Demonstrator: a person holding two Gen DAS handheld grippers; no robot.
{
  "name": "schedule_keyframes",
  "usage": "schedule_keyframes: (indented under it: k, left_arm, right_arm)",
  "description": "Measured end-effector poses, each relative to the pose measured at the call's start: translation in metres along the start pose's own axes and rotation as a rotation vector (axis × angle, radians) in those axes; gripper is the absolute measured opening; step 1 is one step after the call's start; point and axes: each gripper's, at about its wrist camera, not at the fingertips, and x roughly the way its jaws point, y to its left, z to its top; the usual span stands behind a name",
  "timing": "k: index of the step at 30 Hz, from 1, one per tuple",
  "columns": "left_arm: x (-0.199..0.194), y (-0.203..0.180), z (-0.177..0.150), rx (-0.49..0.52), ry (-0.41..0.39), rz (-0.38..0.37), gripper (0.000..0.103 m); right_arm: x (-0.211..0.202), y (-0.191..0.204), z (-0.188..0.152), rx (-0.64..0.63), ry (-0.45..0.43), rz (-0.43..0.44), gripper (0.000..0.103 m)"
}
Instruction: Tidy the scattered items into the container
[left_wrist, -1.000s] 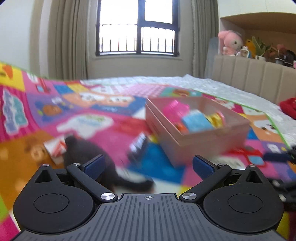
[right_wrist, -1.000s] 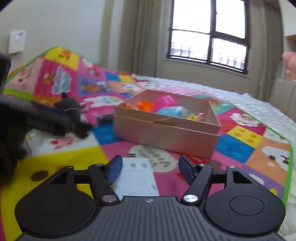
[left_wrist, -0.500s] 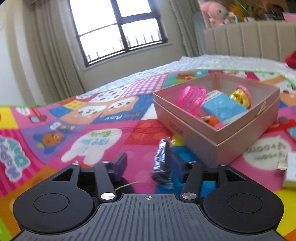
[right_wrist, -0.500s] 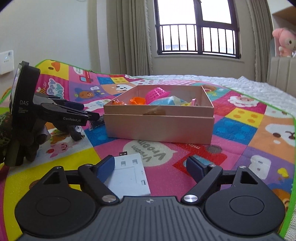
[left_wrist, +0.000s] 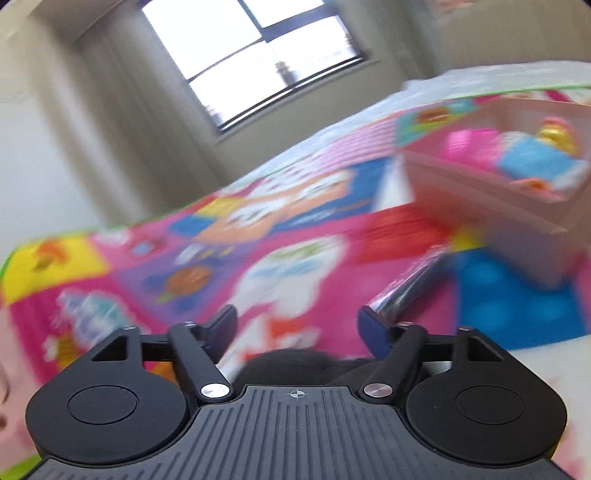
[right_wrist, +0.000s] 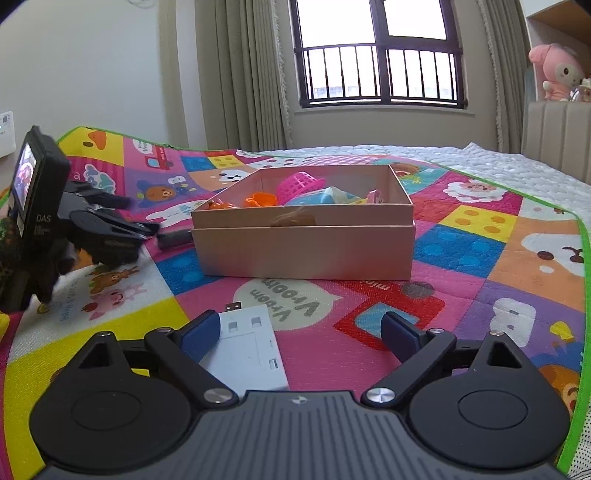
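The left tool (left_wrist: 297, 326) is opening with nothing gripped; the right tool (right_wrist: 301, 330) is opening above a white card (right_wrist: 247, 350), the box (right_wrist: 303, 254) ahead.

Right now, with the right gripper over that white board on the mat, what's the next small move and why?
Probably ease the right gripper leftward over the white board before closing: its jaws are opening, nothing is gripped, the board lies off-centre under the left finger, and the box waits ahead.
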Motion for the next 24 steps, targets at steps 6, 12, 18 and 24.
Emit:
schedule_keyframes:
  k: [6,12,18,24]
  left_arm:
    - [-0.026,0.041,-0.003,-0.239,-0.039,-0.154,0.089]
    - [-0.029,-0.012,0.02,-0.034,-0.078,-0.272,0.071]
    - [0.019,-0.041,0.031,-0.009,0.036,-0.321,0.07]
    - [0.021,-0.05,0.028,0.04,0.054,-0.3,0.027]
  right_arm:
    - [0.0,0.0,0.0,0.002,0.003,-0.003,0.096]
    - [0.0,0.002,0.0,-0.004,0.004,-0.012,0.097]
    - [0.001,0.001,0.0,0.004,0.007,-0.007,0.097]
    - [0.002,-0.002,-0.001,0.019,0.01,0.007,0.098]
